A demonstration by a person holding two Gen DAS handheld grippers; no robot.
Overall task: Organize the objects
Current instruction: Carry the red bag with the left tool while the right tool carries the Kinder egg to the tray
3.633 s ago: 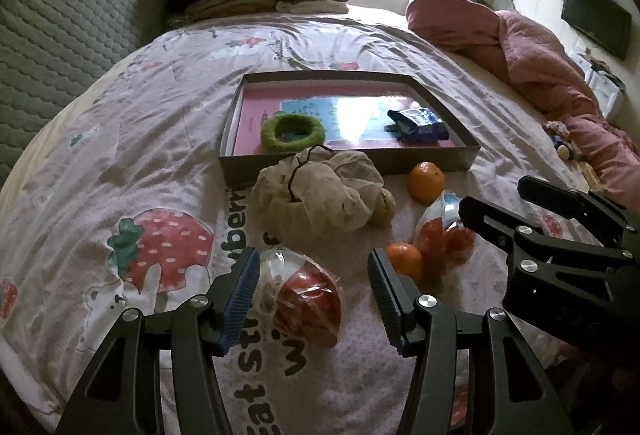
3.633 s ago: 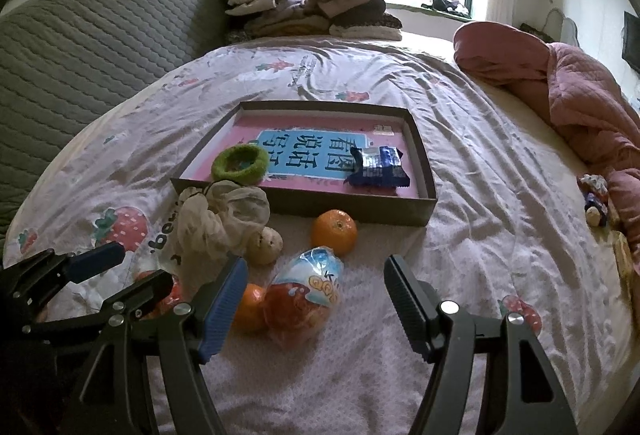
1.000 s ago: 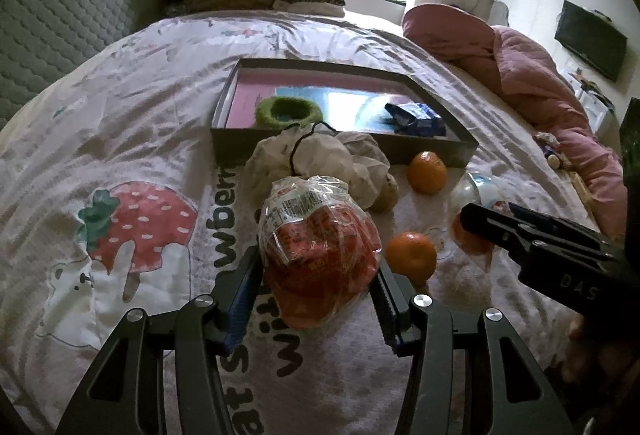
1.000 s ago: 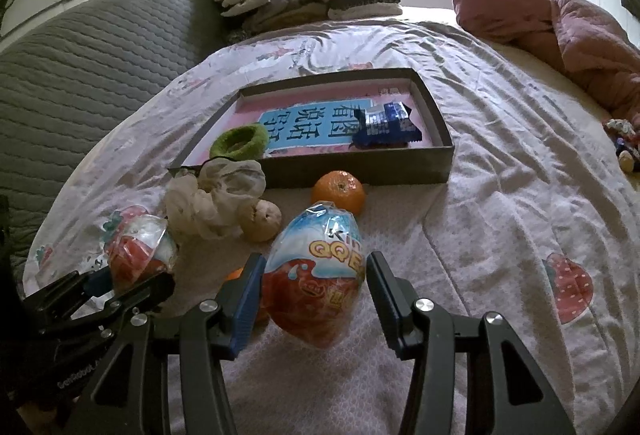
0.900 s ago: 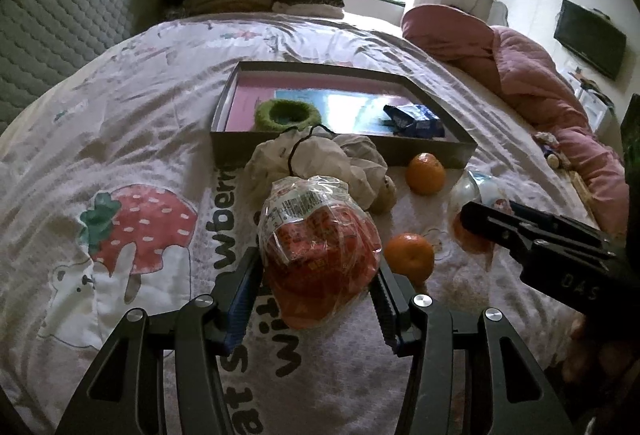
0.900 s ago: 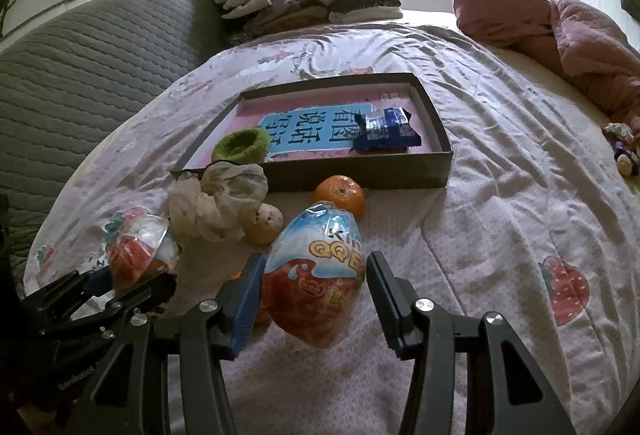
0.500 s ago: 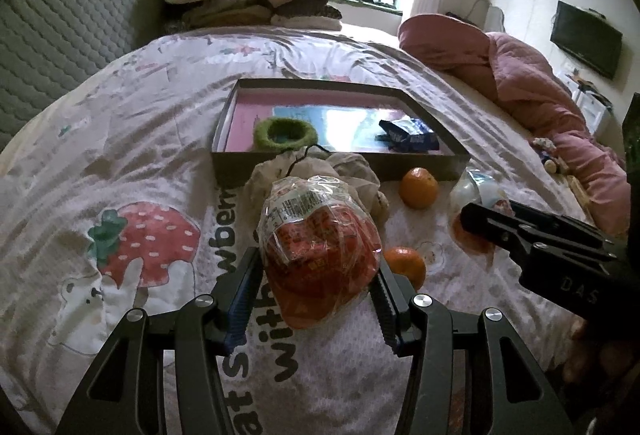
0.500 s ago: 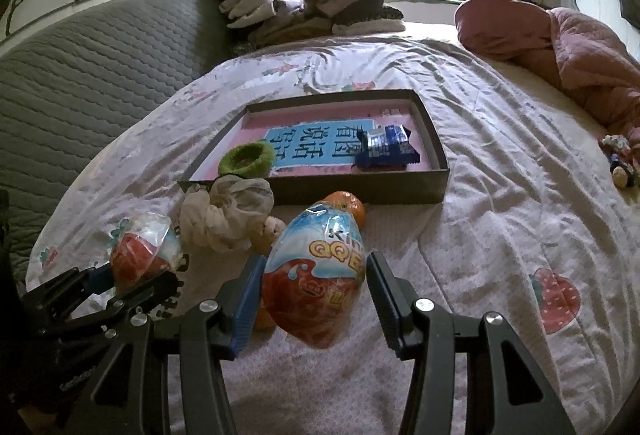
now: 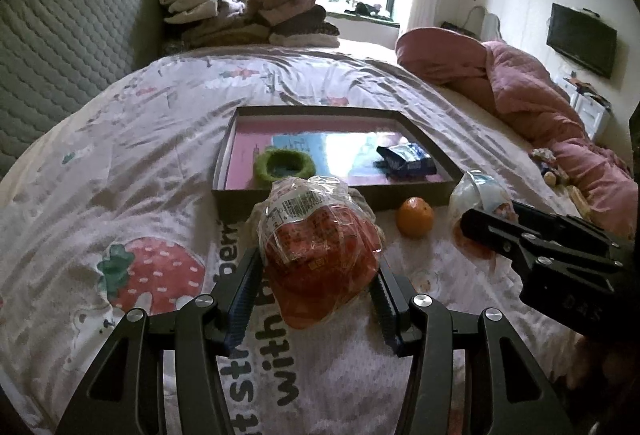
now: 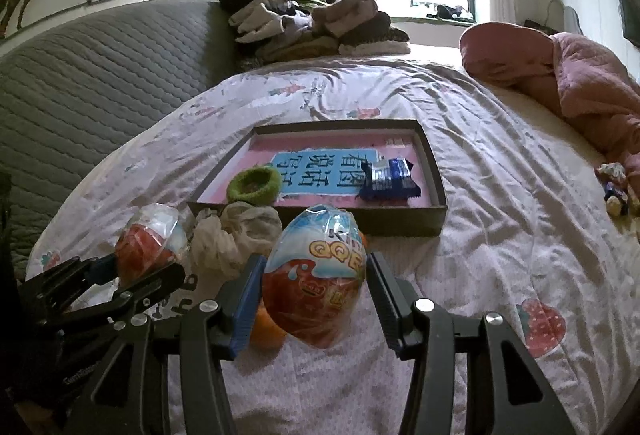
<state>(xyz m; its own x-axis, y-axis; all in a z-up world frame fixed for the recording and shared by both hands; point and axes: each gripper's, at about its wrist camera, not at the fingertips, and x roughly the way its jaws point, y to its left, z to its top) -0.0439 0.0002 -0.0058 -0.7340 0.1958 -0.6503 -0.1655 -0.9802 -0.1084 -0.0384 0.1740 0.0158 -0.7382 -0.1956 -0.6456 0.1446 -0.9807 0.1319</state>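
My left gripper [image 9: 316,275] is shut on a wrapped red egg toy [image 9: 318,255] and holds it above the bedsheet. My right gripper [image 10: 314,283] is shut on a blue and red wrapped egg toy [image 10: 316,275], also lifted; this egg shows in the left wrist view [image 9: 478,195]. Ahead lies a shallow brown tray [image 9: 428,139] with a pink floor. In it are a green hair ring [image 9: 284,165] and a blue snack packet [image 9: 408,159]. An orange [image 9: 415,222] lies in front of the tray. A second orange [image 10: 266,331] sits under my right gripper.
A crumpled beige cloth bag [image 10: 236,231] lies by the tray's near left corner. Folded clothes [image 9: 244,15] are stacked at the bed's far end. A pink quilt [image 9: 520,91] is heaped on the right. A grey padded headboard [image 10: 80,83] runs along the left.
Both grippers have closed on their egg toys, lifted them off the sheet and moved toward the tray.
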